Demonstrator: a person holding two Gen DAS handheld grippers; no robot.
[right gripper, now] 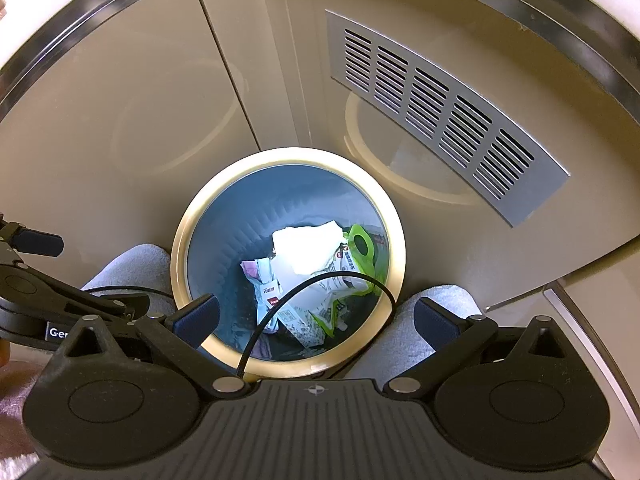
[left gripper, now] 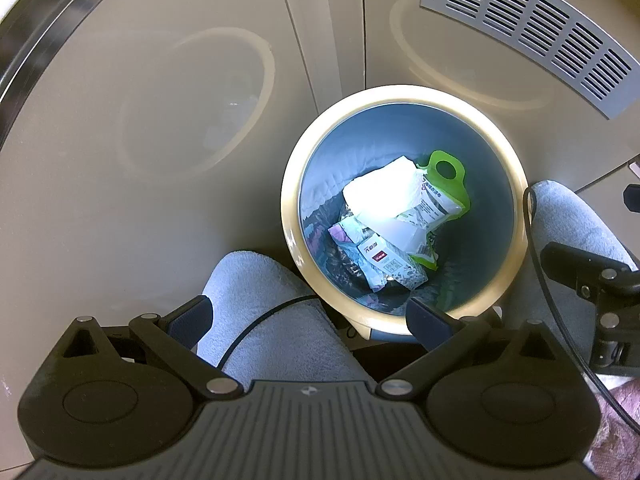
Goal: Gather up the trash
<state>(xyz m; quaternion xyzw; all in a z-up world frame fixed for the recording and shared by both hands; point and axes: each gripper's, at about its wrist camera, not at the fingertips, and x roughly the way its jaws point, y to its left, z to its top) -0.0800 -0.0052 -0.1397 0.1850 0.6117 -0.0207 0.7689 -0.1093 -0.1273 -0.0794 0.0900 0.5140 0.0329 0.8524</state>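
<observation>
Nearest, the left tool (left gripper: 308, 316) gapes wide and empty above grey-clad knees (left gripper: 256, 300); the right tool (right gripper: 316, 316) likewise. Between them the bin (right gripper: 180, 240) holds the trash (right gripper: 304, 256): tissue, wrappers, a green pouch. The cable (right gripper: 320, 280) dangling over the rim might snag.

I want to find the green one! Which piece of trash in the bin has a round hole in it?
The crumpled white packet with the bright green edge, lying in the round cream-rimmed bin. Its green tab has the hole; the other scraps have none.

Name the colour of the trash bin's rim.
Cream-yellow rim around a blue-grey interior; clearest in the right wrist view.
</observation>
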